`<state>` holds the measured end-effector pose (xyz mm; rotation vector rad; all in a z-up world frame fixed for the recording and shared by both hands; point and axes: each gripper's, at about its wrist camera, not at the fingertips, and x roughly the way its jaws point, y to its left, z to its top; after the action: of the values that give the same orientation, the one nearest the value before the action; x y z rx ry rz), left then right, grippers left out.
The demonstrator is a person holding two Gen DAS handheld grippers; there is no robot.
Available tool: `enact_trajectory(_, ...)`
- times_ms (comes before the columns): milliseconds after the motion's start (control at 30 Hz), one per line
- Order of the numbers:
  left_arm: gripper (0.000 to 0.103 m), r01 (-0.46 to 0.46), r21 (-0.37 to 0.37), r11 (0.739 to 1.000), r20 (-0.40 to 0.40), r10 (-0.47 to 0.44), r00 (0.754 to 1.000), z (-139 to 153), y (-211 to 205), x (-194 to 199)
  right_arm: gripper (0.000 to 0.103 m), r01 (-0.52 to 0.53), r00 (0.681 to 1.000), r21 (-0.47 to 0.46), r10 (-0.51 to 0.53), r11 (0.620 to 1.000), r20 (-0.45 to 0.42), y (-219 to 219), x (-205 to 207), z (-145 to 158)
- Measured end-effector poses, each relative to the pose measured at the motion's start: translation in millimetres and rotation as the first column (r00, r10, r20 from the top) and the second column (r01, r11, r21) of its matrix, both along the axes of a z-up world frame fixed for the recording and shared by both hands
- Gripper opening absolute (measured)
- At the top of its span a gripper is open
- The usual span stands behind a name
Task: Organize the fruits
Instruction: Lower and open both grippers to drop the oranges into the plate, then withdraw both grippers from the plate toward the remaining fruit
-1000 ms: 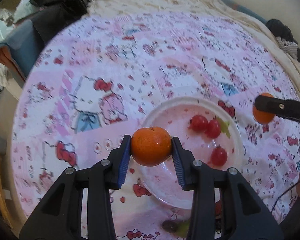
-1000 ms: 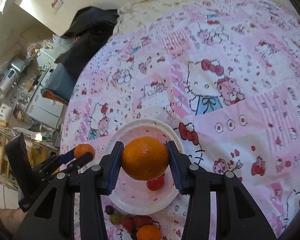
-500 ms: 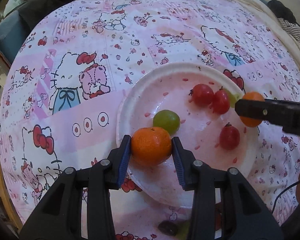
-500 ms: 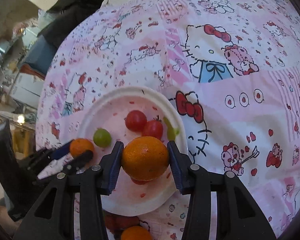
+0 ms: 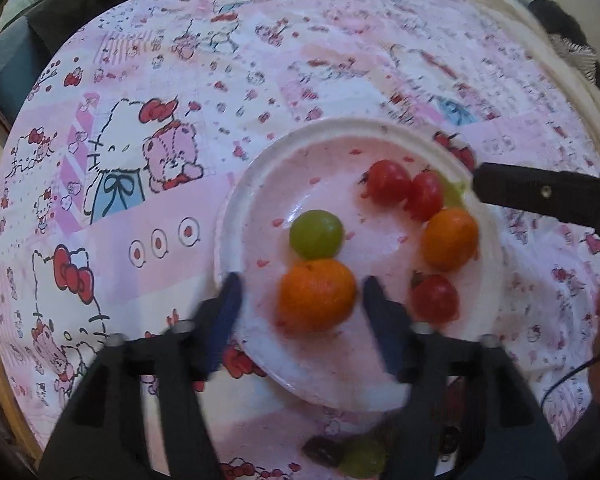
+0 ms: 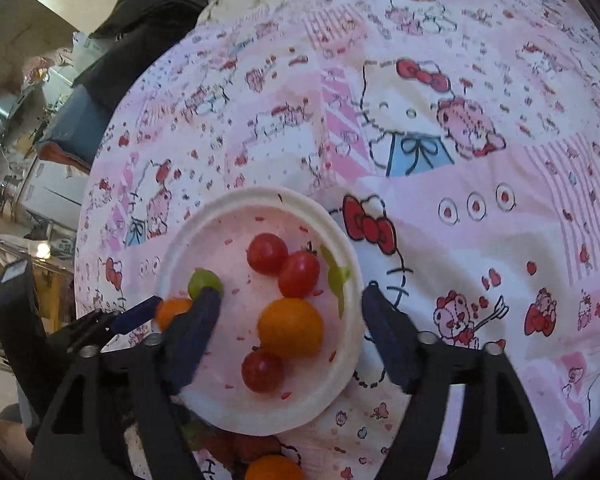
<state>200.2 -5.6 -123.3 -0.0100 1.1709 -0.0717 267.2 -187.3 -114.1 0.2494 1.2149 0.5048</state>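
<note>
Lower frame, left view: left gripper (image 5: 300,300) opening, pads clear of an orange (image 5: 317,294) between them on a white plate (image 5: 236,216). Right view: right gripper (image 6: 290,320) opening too, second orange (image 6: 291,327) loose between its jaws on the same plate. Beside them a green grape (image 5: 317,234) and three tomatoes (image 5: 388,182). Under all, pink cartoon-cat cloth (image 6: 480,240). Farther, upper left: dark clothing (image 6: 148,12), cluttered shelves (image 6: 16,128).
</note>
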Motion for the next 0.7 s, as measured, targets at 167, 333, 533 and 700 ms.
enact_trajectory(167, 0.081, 0.019, -0.001, 1.000, 0.038, -0.019, 0.999, 12.5, -6.7, -3.0, 0.089, 0.014, 1.000, 0.027, -0.014, 1.000, 0.019, -2.0, 0.5, 10.9)
enact_trajectory(333, 0.081, 0.001, -0.007, 1.000, 0.056, 0.000, 0.998, 21.4, -2.5, -3.2, 0.091, 0.014, 0.998, 0.040, -0.016, 0.999, 0.063, -3.5, -2.1, 26.5)
enact_trajectory(533, 0.081, -0.050, -0.028, 0.998, 0.070, 0.052, 0.996, 33.5, 7.1, -7.3, 0.091, 0.036, 0.993, 0.061, -0.043, 0.998, 0.110, -13.9, -10.3, 50.6)
enact_trajectory(700, 0.081, -0.084, -0.044, 0.996, 0.103, 0.088, 0.991, 49.0, 12.0, -15.6, 0.091, 0.064, 0.985, 0.092, -0.078, 0.994, 0.156, -26.4, -24.2, 75.1)
